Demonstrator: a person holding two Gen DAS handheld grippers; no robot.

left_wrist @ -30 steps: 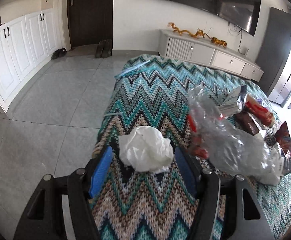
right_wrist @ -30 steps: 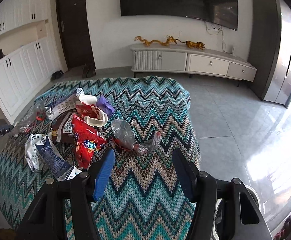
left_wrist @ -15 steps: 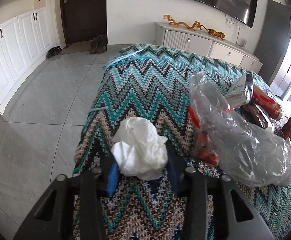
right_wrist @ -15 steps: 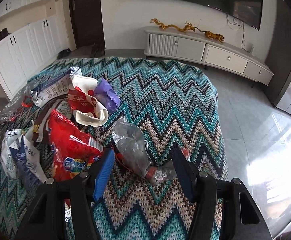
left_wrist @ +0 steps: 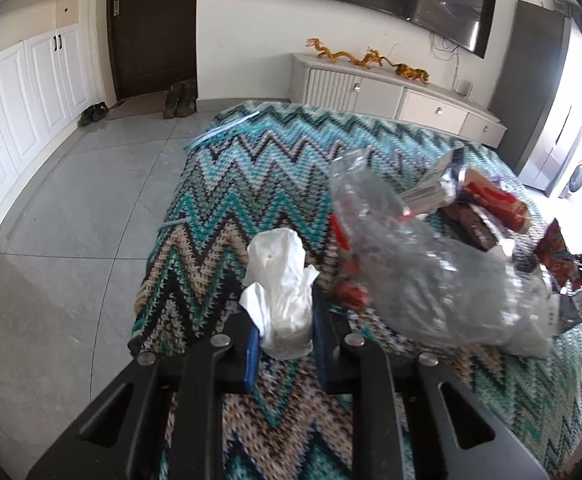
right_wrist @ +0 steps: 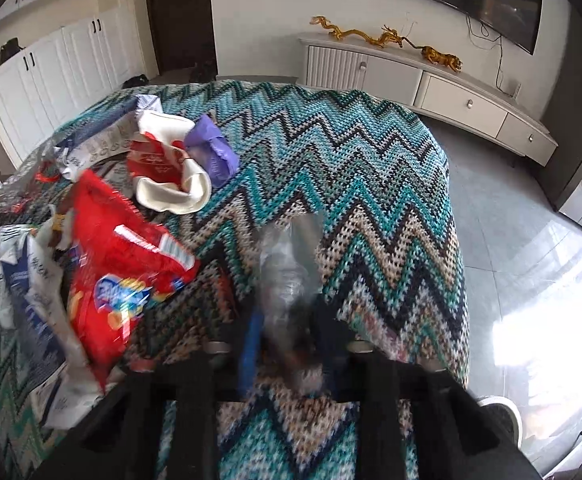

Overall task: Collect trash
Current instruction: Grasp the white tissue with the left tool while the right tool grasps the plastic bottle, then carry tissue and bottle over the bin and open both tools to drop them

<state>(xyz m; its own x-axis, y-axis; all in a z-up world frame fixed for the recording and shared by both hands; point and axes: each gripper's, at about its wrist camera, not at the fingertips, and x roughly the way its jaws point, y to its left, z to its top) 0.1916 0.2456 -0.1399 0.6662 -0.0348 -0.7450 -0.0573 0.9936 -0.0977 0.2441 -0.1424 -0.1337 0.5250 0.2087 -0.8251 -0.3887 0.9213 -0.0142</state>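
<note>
Left wrist view: the left gripper (left_wrist: pixel 285 322) has its jaws closing on a crumpled white tissue (left_wrist: pixel 281 294), the blue pads pressing its lower sides while the upper part bulges out above them. The tissue sits near the left edge of the zigzag blanket (left_wrist: pixel 251 184), with a clear plastic bag (left_wrist: pixel 431 276) just to its right. In the right wrist view, the right gripper (right_wrist: pixel 289 332) is clamped tight on a crumpled clear wrapper (right_wrist: pixel 291 264), which stands up from between the narrow jaws. A red snack bag (right_wrist: pixel 127 272) lies on the blanket left of that wrapper, close beside it.
</note>
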